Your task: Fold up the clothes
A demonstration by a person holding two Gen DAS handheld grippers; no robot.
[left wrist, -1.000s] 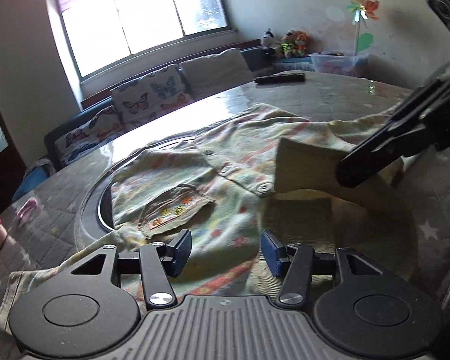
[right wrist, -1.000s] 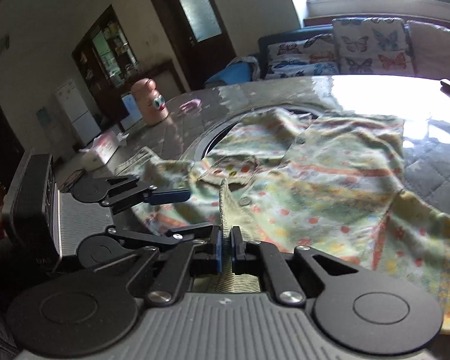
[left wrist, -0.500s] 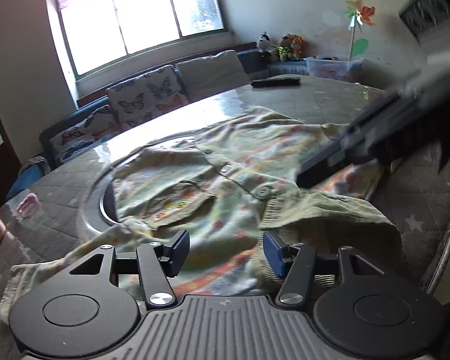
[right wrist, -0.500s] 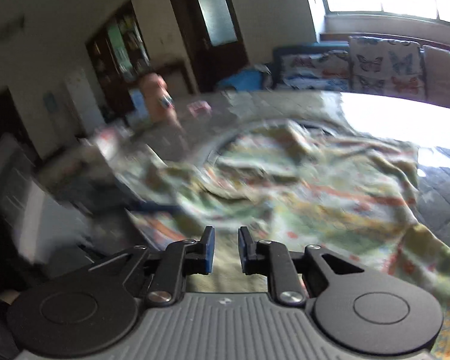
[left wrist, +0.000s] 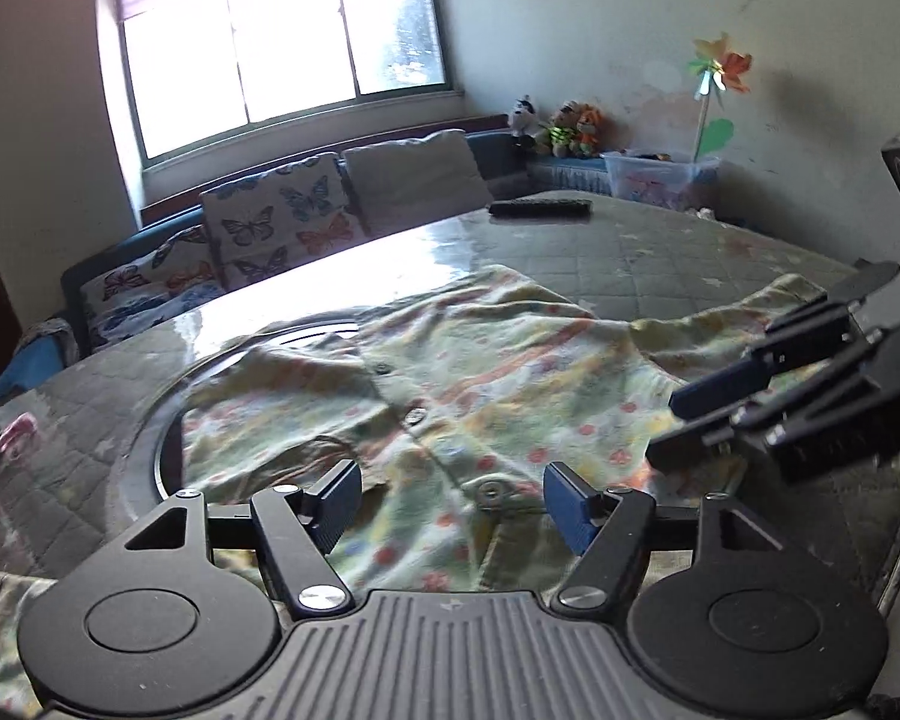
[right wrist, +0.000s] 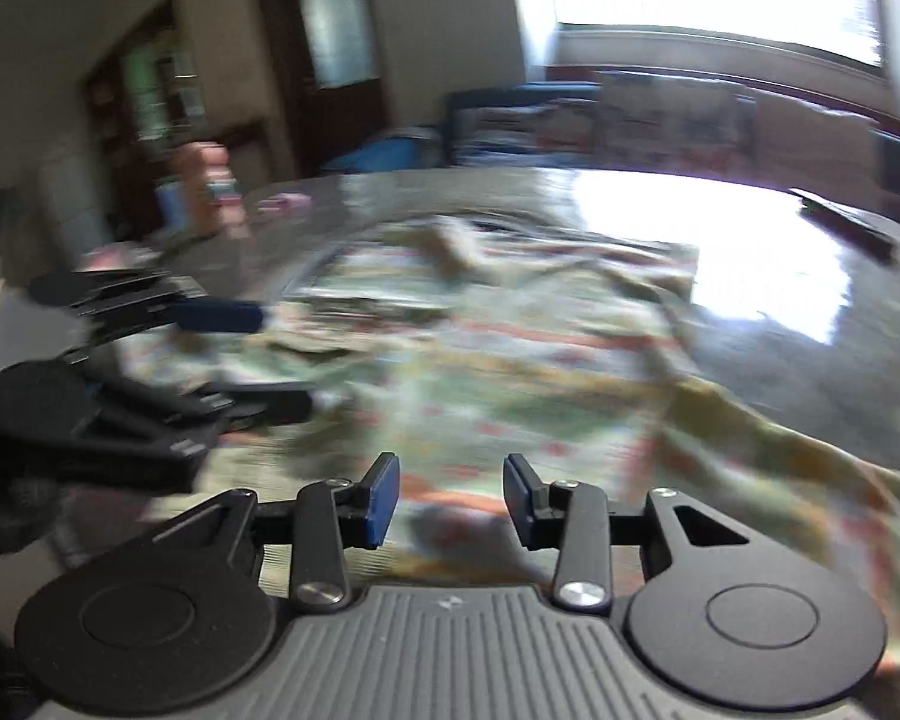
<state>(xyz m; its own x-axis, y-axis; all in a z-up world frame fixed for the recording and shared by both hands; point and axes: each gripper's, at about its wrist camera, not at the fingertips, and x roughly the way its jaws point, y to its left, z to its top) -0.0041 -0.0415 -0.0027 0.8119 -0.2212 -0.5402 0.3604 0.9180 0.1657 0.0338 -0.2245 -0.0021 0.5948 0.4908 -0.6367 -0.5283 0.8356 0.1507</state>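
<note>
A pale yellow-green buttoned shirt with a red flower print lies spread on the round table, buttons up the middle. My left gripper is open and empty just above the shirt's near hem. My right gripper is open and empty over the shirt, whose view is motion-blurred. The right gripper also shows in the left wrist view at the right, above the shirt's right side. The left gripper shows in the right wrist view at the left.
A black remote lies at the table's far edge. A dark round inset ring sits under the shirt's left part. A pink item lies at the left. A sofa with butterfly cushions stands behind.
My right gripper opened and let go of the shirt fold, which dropped flat. It then swung back to the right. My left gripper stayed open and lifted slightly.
</note>
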